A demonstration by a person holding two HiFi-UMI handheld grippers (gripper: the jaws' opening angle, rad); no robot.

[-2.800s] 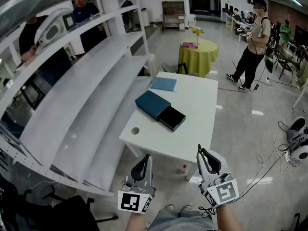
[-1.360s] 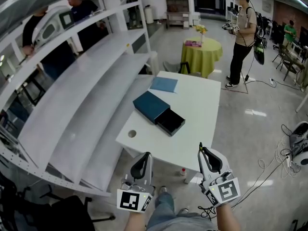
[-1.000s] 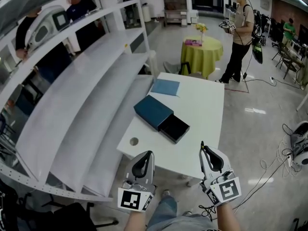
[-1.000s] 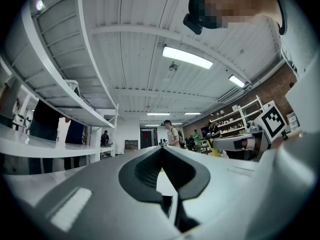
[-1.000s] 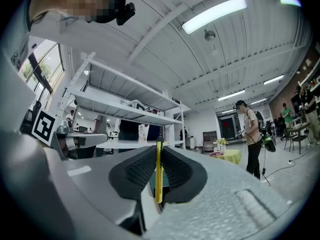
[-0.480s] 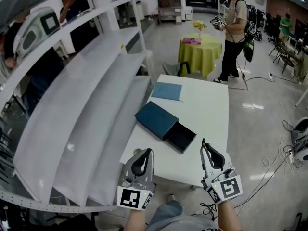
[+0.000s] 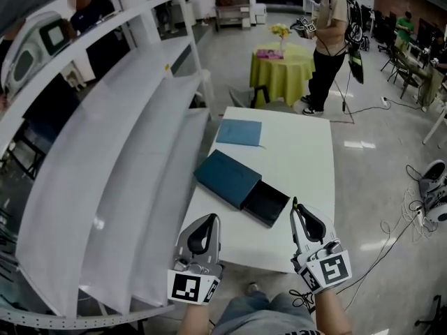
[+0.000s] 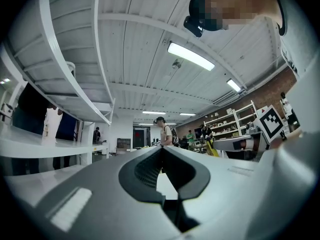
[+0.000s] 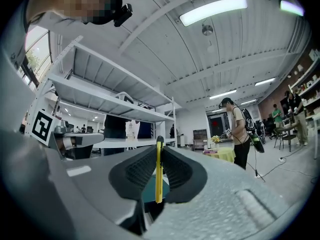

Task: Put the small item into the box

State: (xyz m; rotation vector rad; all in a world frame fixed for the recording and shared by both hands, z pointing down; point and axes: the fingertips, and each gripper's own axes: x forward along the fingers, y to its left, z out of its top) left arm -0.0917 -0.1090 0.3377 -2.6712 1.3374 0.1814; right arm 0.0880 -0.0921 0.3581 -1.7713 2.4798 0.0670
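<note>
So, drawer [image 7: 266, 204] is open on the box [image 7: 225, 178]
Meanwhile the right gripper [image 9: 159, 150] pinches a thin yellow item [image 9: 158, 176], left gripper [image 7: 211, 219] closed on nothing.

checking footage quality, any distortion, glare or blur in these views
Head view: fisheye bows the white shelves, and lights glint off the floor. Left gripper view: strip light blown out, near jaws soft. Right gripper view: thin yellow item clear, corners vignetted black.
</note>
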